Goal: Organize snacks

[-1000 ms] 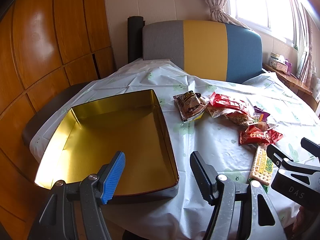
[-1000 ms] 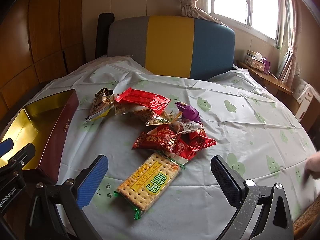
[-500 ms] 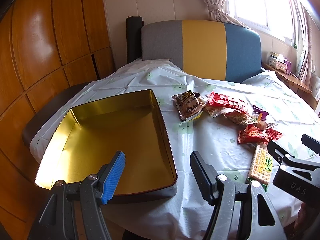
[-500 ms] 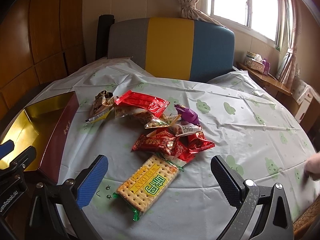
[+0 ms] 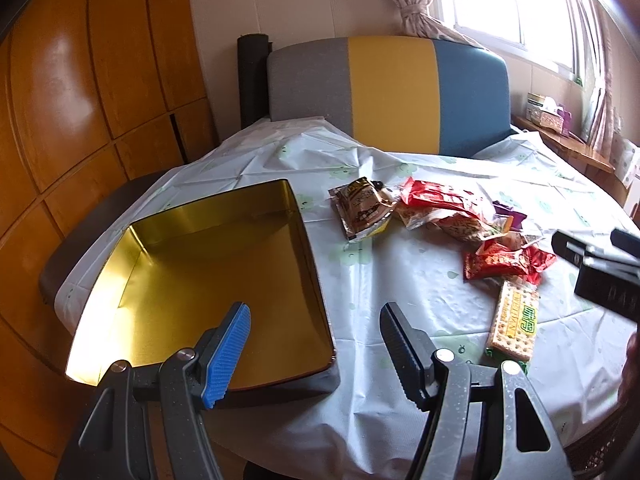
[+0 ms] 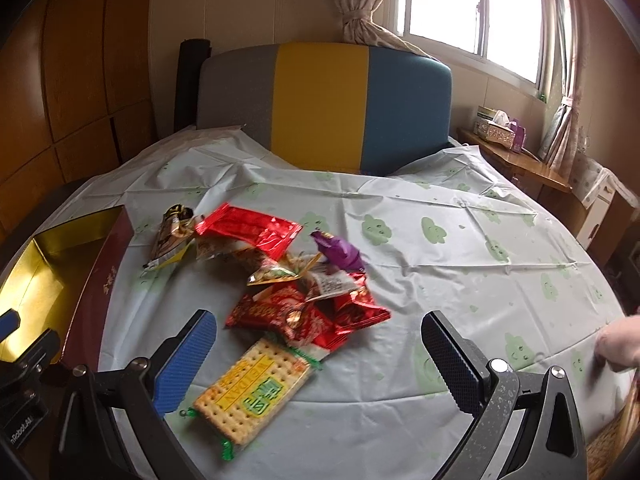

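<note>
The left gripper (image 5: 316, 336) hangs over the near edge of the table (image 5: 400, 420), jaws spread wide with nothing between them, the blue pad above the near right corner of the tin (image 5: 224, 272) and the black pad over bare tablecloth. That tin, gold inside and dark red outside, sits open and empty at nine o'clock of the snack pile, well apart from it. Over to the right gripper (image 6: 320, 356): jaws released and wide too, nothing gripped, and the cracker pack (image 6: 254, 394) lies flat on the cloth between them, nearer the blue pad and touching neither. Just beyond the crackers, at twelve o'clock, a red packet (image 6: 288, 316) overlaps the pack's far end. Further out sits a jumble: a purple wrapper (image 6: 340, 252) at one o'clock of the red packet, a long red bag (image 6: 252, 228) at eleven o'clock, and a brown-and-gold packet (image 6: 172, 232) at the pile's ten o'clock edge, closest to the tin. From the left wrist view the right gripper's black body pokes in at three o'clock, just beside the pile. A bare hand (image 6: 618, 346) rests at the table's edge, at three o'clock in the right wrist view. Behind the table stands a chair (image 6: 324, 108) striped grey, yellow and blue.
</note>
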`<state>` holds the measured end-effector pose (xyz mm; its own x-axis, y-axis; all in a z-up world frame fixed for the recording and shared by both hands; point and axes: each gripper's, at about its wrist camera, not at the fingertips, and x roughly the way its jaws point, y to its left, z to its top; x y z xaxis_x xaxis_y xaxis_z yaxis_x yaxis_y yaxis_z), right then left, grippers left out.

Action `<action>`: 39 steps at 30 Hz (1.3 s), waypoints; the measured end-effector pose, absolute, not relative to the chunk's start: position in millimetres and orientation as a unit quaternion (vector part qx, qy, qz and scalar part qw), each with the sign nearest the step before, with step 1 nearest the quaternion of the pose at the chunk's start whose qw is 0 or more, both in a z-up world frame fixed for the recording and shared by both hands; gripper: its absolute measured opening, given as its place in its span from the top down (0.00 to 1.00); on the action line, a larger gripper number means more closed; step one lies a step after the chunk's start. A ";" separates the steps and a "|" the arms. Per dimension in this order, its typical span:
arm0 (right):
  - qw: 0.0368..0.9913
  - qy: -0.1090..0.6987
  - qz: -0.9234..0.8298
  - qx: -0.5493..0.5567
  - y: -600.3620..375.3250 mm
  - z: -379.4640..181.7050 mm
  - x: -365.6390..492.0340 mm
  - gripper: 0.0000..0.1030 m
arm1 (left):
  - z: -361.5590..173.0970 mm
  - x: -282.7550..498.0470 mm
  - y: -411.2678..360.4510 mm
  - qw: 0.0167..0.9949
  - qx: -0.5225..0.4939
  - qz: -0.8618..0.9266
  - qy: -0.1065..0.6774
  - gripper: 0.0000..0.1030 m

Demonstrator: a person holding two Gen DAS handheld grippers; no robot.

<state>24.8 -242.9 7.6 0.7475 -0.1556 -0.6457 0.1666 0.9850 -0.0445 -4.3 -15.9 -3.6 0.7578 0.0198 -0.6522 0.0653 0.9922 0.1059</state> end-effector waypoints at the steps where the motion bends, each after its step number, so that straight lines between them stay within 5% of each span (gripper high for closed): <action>1: 0.934 0.347 -0.084 0.007 -246.6 9.4 27.1 0.00 | -3.9 -4.1 -17.7 0.935 0.063 -0.017 0.350 0.34; 17: 0.916 0.397 -0.062 0.004 -342.3 26.6 84.9 0.00 | -14.4 -1.5 -45.4 0.918 0.103 -0.078 0.375 0.34; 35: 0.886 0.437 -0.058 0.144 -392.1 0.9 103.0 0.00 | -35.9 18.6 -102.4 0.870 0.132 -0.195 0.433 0.34; 39: 0.885 0.439 -0.054 0.147 -392.0 0.3 102.6 0.00 | -42.7 23.8 -118.3 0.846 0.138 -0.247 0.452 0.44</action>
<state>102.6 -392.0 0.3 0.6081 0.0328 -0.7932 0.2256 0.9508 0.2123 23.8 -118.3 -42.7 0.4703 -0.2934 -0.8323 0.5419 0.8404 0.0099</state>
